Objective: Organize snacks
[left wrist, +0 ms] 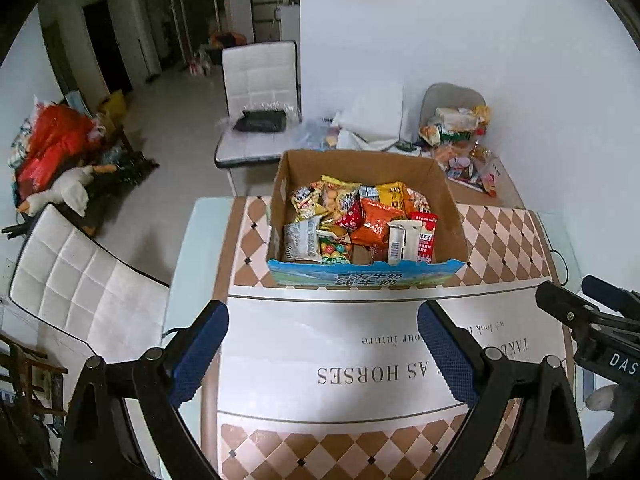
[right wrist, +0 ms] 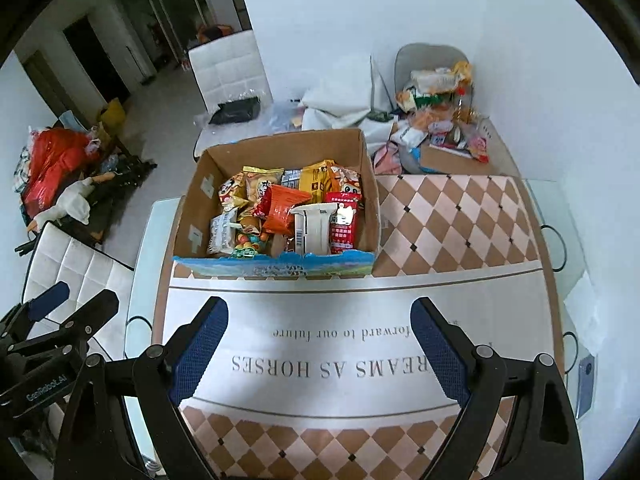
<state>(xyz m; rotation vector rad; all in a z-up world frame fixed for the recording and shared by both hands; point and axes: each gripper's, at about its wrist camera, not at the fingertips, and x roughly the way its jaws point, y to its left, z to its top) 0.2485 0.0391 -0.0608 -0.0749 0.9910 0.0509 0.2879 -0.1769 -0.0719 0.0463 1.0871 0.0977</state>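
The cardboard box [left wrist: 366,216] of snacks [left wrist: 356,220] is seen at frame centre on the table [left wrist: 500,236], its near edge just beyond both grippers. The left gripper [left wrist: 323,344] and right gripper [right wrist: 319,340] are held spread, empty, over bare tablecloth [right wrist: 340,308] at the bottom.

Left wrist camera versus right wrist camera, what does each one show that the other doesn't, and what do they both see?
Only the left wrist view shows the right gripper from the side, at the frame's right edge. Only the right wrist view shows the left gripper at its left edge and a phone on the table's far right edge. Both show the cardboard box of snack packets on the diamond-pattern tablecloth, the white carton inside it, and the loose snack pile behind. Each camera's own fingers stand open and empty.
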